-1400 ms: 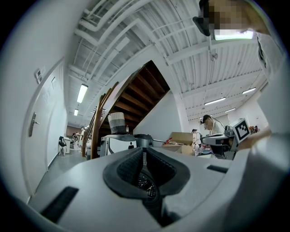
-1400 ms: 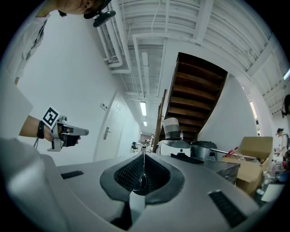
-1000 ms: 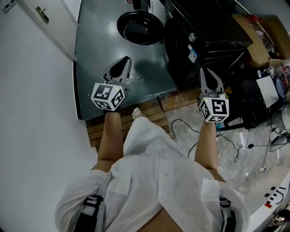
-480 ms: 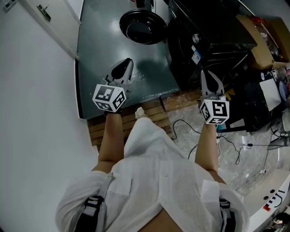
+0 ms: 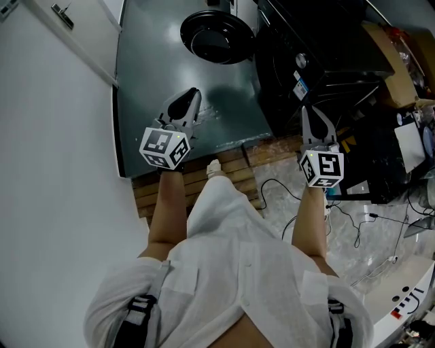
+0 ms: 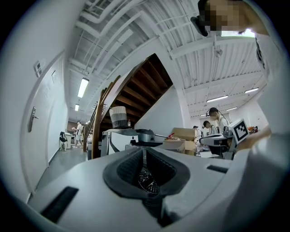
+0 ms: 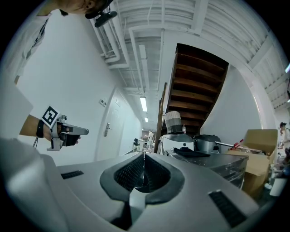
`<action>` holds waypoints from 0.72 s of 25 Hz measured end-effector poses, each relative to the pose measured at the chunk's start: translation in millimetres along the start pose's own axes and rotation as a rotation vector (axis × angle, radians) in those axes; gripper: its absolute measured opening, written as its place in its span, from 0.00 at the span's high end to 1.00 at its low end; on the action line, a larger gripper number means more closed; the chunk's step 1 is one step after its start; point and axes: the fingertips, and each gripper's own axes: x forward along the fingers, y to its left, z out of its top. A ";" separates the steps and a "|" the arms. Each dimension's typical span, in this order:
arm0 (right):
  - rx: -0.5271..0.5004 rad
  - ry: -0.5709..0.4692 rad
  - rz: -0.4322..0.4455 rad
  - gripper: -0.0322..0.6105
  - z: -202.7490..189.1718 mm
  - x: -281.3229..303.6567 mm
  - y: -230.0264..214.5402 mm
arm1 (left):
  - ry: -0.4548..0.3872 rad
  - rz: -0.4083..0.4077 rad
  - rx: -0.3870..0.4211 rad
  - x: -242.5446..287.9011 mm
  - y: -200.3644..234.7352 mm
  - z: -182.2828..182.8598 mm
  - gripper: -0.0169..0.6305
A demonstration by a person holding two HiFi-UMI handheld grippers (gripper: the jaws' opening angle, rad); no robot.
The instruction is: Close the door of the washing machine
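The black washing machine (image 5: 309,64) stands at the upper right of the head view. Its round black door (image 5: 216,37) hangs swung open to the machine's left, over the dark green floor. My left gripper (image 5: 189,100) is held level short of the door, its jaws shut on nothing. My right gripper (image 5: 311,114) hovers in front of the machine's near corner, shut and empty too. In the left gripper view the fingertips (image 6: 144,150) meet; in the right gripper view the fingertips (image 7: 144,156) meet as well. Neither gripper touches the door or the machine.
A white wall with a handled door (image 5: 61,17) runs along the left. Wooden slats (image 5: 228,170) lie under my feet, with cables (image 5: 353,217) on the floor to the right. A cardboard box (image 5: 391,64) and clutter sit beyond the machine. A staircase (image 7: 195,81) rises ahead; people (image 6: 219,122) stand far off.
Both grippers stay shut and keep their spacing. The door and the machine have slid slightly right and up in the head view as I moved.
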 end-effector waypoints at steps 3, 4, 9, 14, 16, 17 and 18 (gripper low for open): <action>0.005 0.010 -0.002 0.90 -5.6 16.7 -3.8 | 0.004 -0.004 -0.004 11.9 11.5 -3.8 0.92; 0.006 0.014 -0.004 0.90 -7.7 23.4 -5.1 | 0.005 -0.005 -0.006 16.5 16.3 -5.6 0.92; 0.000 0.034 -0.005 0.90 -17.7 65.0 -8.6 | 0.008 -0.011 -0.023 44.0 47.5 -15.6 0.92; -0.004 0.059 0.003 0.90 -25.3 118.7 -12.0 | 0.011 -0.013 -0.039 77.2 89.0 -22.9 0.92; -0.001 0.069 0.001 0.90 -25.4 142.4 -14.5 | 0.017 -0.011 -0.048 89.8 109.1 -23.2 0.92; 0.001 0.076 -0.001 0.90 -24.8 154.2 -15.0 | 0.022 -0.009 -0.054 95.1 119.6 -23.2 0.92; 0.004 0.083 -0.003 0.90 -23.8 166.0 -15.3 | 0.028 -0.007 -0.059 99.9 130.2 -23.0 0.92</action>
